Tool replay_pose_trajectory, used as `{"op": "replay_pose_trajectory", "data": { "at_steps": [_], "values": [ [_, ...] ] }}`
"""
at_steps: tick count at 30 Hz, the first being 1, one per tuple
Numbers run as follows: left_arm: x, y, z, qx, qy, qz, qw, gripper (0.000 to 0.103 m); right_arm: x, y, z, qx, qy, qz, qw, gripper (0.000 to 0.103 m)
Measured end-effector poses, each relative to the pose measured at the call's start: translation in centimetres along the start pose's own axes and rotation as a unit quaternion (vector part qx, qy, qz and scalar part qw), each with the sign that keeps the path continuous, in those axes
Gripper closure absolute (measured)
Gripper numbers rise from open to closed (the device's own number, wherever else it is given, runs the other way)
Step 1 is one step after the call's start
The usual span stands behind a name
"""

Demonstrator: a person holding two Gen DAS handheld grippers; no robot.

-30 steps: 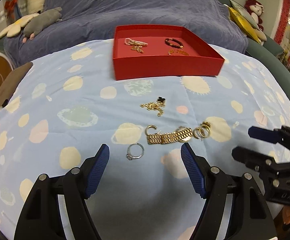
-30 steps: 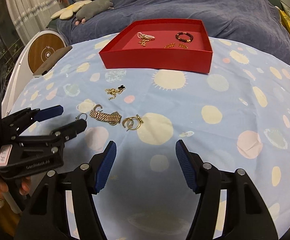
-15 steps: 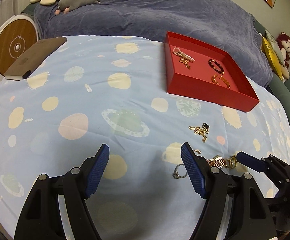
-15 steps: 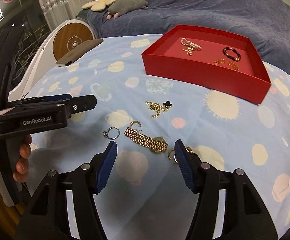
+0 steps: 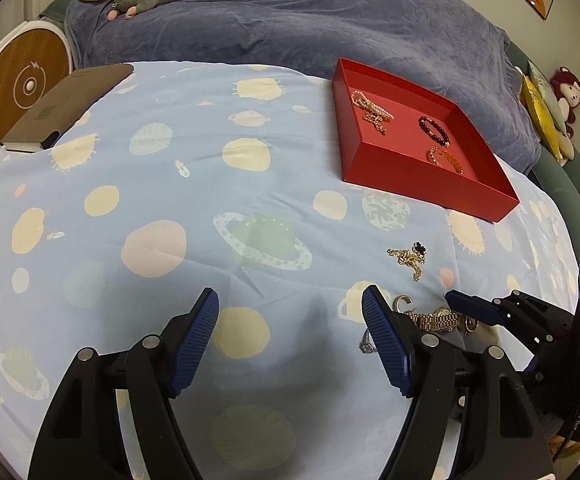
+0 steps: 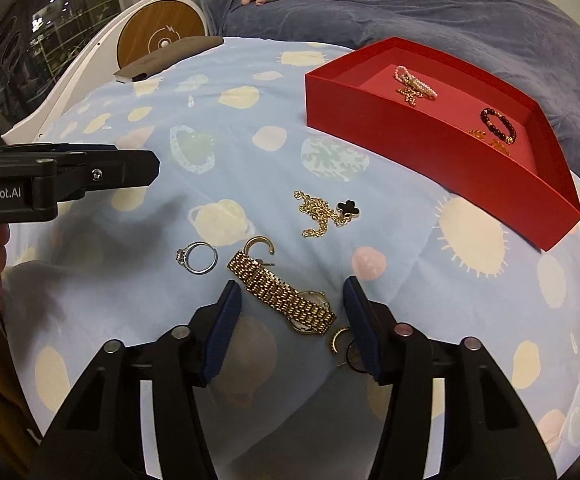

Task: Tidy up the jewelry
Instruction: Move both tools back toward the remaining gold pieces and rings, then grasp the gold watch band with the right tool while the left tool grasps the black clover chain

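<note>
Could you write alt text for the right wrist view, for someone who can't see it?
The right gripper, jaws closing but not yet touching, straddles a gold watch on a blue planet-print cloth. Nearby lie a silver ring and a gold necklace; a red tray behind holds bracelets.

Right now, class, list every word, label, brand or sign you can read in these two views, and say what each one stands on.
"GenRobot.AI": white print on the side of the left claw, its first letter cut by the picture's edge.
Lightning-bolt sign: on the round wooden disc, no words.
Faint lettering on the ringed planet printed on the bedsheet: too blurred to read.
Nothing else readable.
</note>
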State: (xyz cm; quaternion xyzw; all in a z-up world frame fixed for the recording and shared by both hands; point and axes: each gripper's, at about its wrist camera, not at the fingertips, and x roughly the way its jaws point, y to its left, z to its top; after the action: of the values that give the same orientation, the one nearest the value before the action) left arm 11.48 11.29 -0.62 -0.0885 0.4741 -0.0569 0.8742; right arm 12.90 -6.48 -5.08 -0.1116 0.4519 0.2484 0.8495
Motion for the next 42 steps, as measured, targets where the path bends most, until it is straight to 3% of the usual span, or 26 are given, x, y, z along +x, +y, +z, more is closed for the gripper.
{"op": "replay_pose_trajectory", "data": {
  "at_steps": [2, 11, 24, 29, 36, 42],
  "values": [
    [0.0, -0.1, 0.1, 0.002, -0.002, 0.000, 1.0000, 0.032, -0.2, -0.4, -0.1, 0.007, 0.001, -0.004, 1.000, 0.081],
    [1.1, -1.8, 0.8, 0.016, 0.000, -0.003, 0.9999, 0.032, -1.6, -0.6, -1.5, 0.043, 0.007, 0.008, 0.999, 0.082],
    [5.7, -8.7, 0.6, 0.108, 0.008, -0.008, 0.9941, 0.034, -4.4, -0.9, -5.6, 0.074, 0.010, 0.037, 0.997, 0.082],
    [7.1, -9.9, 0.8, 0.120, -0.001, 0.005, 0.9927, 0.050, -5.0, -1.7, -6.3, 0.082, 0.008, 0.034, 0.996, 0.082],
    [7.6, -11.5, 0.6, 0.156, -0.022, 0.036, 0.9868, 0.095, -5.6, -2.9, -6.9, 0.098, 0.005, 0.026, 0.995, 0.082],
    [7.2, -11.6, 0.5, 0.157, -0.016, 0.028, 0.9871, 0.095, -6.7, -4.0, -7.0, 0.115, -0.007, 0.017, 0.993, 0.082]
  ]
}}
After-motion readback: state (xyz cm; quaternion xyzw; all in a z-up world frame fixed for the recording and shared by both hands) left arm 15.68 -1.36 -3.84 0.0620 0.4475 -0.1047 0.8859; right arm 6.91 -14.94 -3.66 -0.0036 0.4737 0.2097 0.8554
